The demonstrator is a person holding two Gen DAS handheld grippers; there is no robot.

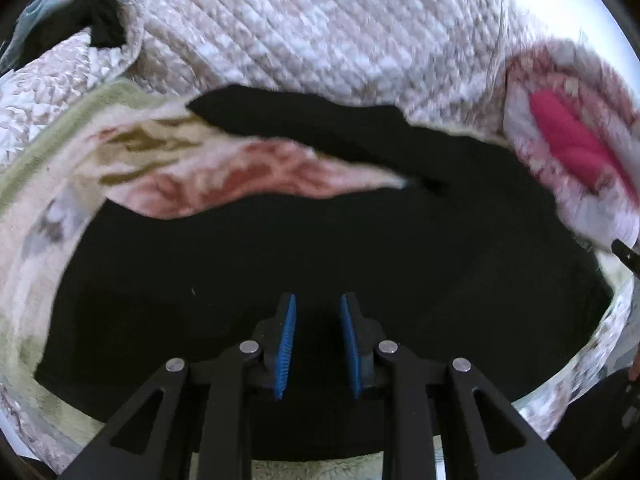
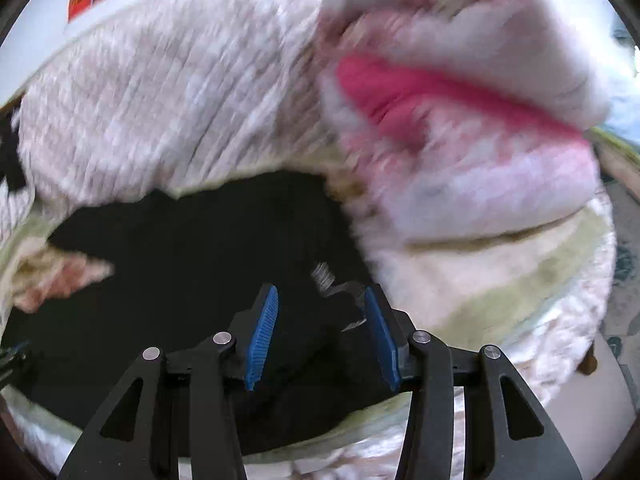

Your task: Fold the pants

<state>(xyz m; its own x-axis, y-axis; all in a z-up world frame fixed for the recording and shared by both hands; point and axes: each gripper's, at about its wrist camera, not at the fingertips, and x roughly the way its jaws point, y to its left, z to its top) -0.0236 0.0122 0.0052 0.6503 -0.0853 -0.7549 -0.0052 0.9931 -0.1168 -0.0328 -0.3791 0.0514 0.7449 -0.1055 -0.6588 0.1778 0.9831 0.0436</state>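
The black pants (image 1: 280,248) lie spread on a patterned blanket on a bed. They also show in the right wrist view (image 2: 180,248). My left gripper (image 1: 318,300) hangs just over the black cloth with its blue pads a small gap apart and nothing between them. My right gripper (image 2: 322,296) is open wide over a bunched edge of the pants, where a metal clasp (image 2: 332,280) shows by the right pad. Neither gripper holds the cloth.
A floral blanket fold (image 1: 224,168) lies across the pants at the left. A quilted pale cover (image 1: 320,28) lies behind. A folded white and pink blanket (image 2: 460,120) sits at the right. A dark garment (image 1: 100,12) lies far left.
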